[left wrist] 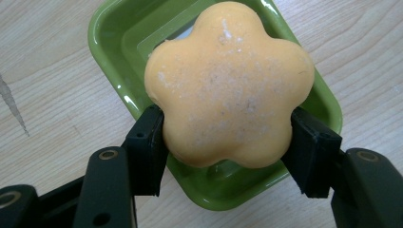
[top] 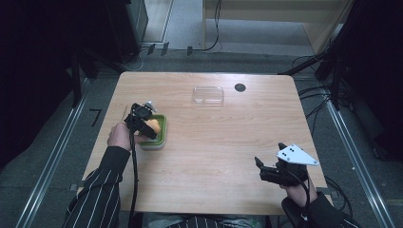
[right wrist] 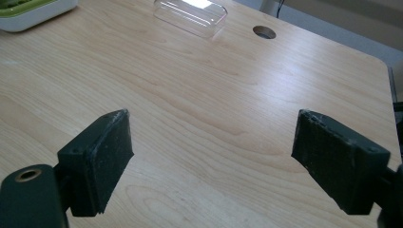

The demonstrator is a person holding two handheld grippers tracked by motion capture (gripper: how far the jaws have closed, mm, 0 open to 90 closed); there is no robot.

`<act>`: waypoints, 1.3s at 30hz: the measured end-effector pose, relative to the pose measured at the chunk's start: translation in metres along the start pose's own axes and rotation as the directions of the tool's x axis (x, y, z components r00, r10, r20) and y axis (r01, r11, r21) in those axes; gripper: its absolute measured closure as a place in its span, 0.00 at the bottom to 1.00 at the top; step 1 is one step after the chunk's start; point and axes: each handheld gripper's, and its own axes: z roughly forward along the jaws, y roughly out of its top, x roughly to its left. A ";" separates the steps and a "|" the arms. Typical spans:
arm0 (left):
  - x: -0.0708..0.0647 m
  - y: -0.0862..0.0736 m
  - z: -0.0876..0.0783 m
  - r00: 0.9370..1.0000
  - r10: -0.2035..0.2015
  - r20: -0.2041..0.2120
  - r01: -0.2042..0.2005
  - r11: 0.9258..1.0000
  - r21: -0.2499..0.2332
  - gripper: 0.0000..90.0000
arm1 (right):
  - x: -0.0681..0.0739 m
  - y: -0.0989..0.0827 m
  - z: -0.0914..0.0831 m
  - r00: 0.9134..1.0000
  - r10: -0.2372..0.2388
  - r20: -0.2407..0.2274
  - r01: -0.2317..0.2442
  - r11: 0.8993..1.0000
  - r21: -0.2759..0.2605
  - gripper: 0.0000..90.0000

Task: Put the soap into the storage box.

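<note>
At table's left side, left gripper [left wrist: 228,142] clamps orange flower-shaped soap [left wrist: 229,85], matte and speckled white, over glossy green dish [left wrist: 114,52]; dish has a white base. No readable writing on anything. Right gripper [right wrist: 211,166] at near right, jaws wide apart, nothing between, above bare wood table [top: 214,142] close to its near edge. Clear plastic lid [top: 208,95] lies far centre, beside a dark round hole [top: 240,87]. Middle of table open.
</note>
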 end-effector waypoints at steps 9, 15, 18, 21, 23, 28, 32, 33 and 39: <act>-0.005 0.003 0.005 1.000 0.020 -0.016 -0.020 1.000 0.008 0.44 | 0.000 0.000 0.000 1.000 0.000 0.000 0.000 1.000 0.000 0.15; -0.006 0.003 0.007 0.999 0.021 -0.026 -0.020 1.000 0.012 0.44 | 0.000 0.000 0.000 1.000 0.000 0.000 0.000 1.000 0.000 0.15; -0.007 0.003 0.009 0.999 0.020 -0.032 -0.020 1.000 0.011 0.44 | 0.000 0.000 0.000 1.000 0.002 0.001 -0.002 1.000 0.001 0.15; -0.007 0.003 0.010 0.999 0.024 -0.034 -0.024 1.000 0.013 0.43 | 0.000 0.000 0.000 1.000 -0.001 -0.001 0.001 1.000 0.000 0.15; -0.007 0.003 0.011 0.999 0.029 -0.038 -0.028 0.999 0.020 0.43 | 0.000 0.000 0.000 1.000 0.000 0.000 0.000 1.000 0.001 0.15; -0.008 0.003 0.012 0.999 0.026 -0.043 -0.025 0.999 0.023 0.43 | 0.000 0.000 0.000 1.000 0.001 0.000 -0.001 1.000 0.000 0.15; -0.008 0.004 0.012 0.999 0.021 -0.047 -0.021 1.000 0.020 0.43 | 0.000 0.000 0.000 1.000 0.001 0.000 -0.001 1.000 0.000 0.15; -0.008 0.004 0.012 0.999 0.022 -0.048 -0.021 1.000 0.021 0.43 | 0.000 0.000 0.000 1.000 0.000 -0.001 0.000 1.000 0.000 0.15; -0.010 0.004 0.012 0.998 0.022 -0.059 -0.021 1.000 0.022 0.43 | 0.000 0.000 0.000 1.000 0.001 0.000 -0.001 1.000 0.000 0.15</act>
